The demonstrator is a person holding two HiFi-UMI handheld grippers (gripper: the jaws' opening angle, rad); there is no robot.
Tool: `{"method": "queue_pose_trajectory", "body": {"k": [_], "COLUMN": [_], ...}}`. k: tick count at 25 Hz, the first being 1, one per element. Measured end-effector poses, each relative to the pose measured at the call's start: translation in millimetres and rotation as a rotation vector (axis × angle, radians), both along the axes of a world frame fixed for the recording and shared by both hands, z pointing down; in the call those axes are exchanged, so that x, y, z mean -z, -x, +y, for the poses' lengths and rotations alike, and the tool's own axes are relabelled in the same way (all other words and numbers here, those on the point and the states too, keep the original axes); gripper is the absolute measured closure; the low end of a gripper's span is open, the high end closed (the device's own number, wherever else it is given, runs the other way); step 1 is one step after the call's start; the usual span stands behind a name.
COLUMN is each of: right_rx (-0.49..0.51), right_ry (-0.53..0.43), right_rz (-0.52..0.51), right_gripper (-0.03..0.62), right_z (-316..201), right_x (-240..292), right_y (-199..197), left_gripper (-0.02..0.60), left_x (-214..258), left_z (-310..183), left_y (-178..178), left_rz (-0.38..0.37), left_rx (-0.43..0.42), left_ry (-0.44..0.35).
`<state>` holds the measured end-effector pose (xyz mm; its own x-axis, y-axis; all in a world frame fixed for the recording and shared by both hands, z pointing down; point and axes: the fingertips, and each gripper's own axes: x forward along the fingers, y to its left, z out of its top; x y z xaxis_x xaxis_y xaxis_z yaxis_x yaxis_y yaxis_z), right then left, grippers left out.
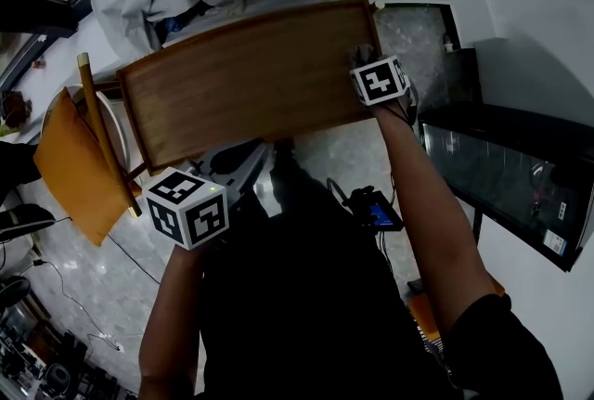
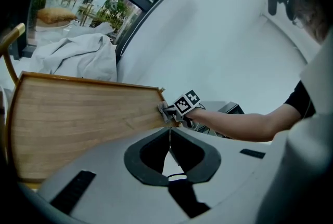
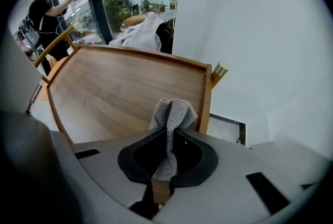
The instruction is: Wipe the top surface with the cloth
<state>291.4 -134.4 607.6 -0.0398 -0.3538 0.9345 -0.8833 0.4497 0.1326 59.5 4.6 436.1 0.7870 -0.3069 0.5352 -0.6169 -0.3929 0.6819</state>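
Right gripper clamped on grey cloth, bunched at jaw tips. Wooden tabletop far-right rim just ahead. Left gripper closed, empty. Looks like wipe start; next: press down, drag cloth across.

Office-like lobby: glazed wall, marble floor, loose cables.

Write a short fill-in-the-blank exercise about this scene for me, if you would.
1. The grey cloth is clamped in the ____ gripper.
2. The left gripper is shut and holds ____.
3. The seat of the chair beside the wooden table is ____.

Missing words: right; nothing; orange.
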Motion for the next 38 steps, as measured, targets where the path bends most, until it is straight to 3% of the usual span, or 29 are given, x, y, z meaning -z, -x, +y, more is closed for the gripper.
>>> {"method": "queue_pose_trajectory", "body": {"k": [8,11,14,19,28,32,38], "right_rx": [-0.133,-0.165,-0.091,0.075,0.254,0.262,0.252], "right_ry": [0.009,-0.059,-0.094,-0.042,0.053,0.107,0.137], "right_rz": [0.017,-0.047,-0.171,-0.390,-0.570,-0.607,-0.558], "right_gripper": [0.553,0.553,0.553,0.553,0.553,0.553,0.553], "right_z": [2.1,1.3,19.8,64.8,115.8,133.7,140.9], "right_x": [1.3,23.4,37.4,31.7,20.9,5.6,-15.1], "right_y": [-23.0,-7.0,58.5,220.5,462.3,518.3,537.6], "left_gripper": [0.563,0.564,0.564,0.569,0.571,0.571,0.571], "left_x": [3.1,8.3,10.4,20.3,7.2,2.2,-8.1], "left_z": [8.3,13.1,26.8,62.6,79.4,84.8,92.1], "left_y": [23.0,42.9,72.5,124.9,248.2,270.8,298.0], "left_rz": [0.023,0.050,0.093,0.155,0.068,0.027,-0.038], "left_rx": [0.008,0.020,0.012,-0.036,0.077,0.075,0.086], "left_ry": [-0.008,-0.014,0.003,0.015,0.003,-0.016,-0.021]}}
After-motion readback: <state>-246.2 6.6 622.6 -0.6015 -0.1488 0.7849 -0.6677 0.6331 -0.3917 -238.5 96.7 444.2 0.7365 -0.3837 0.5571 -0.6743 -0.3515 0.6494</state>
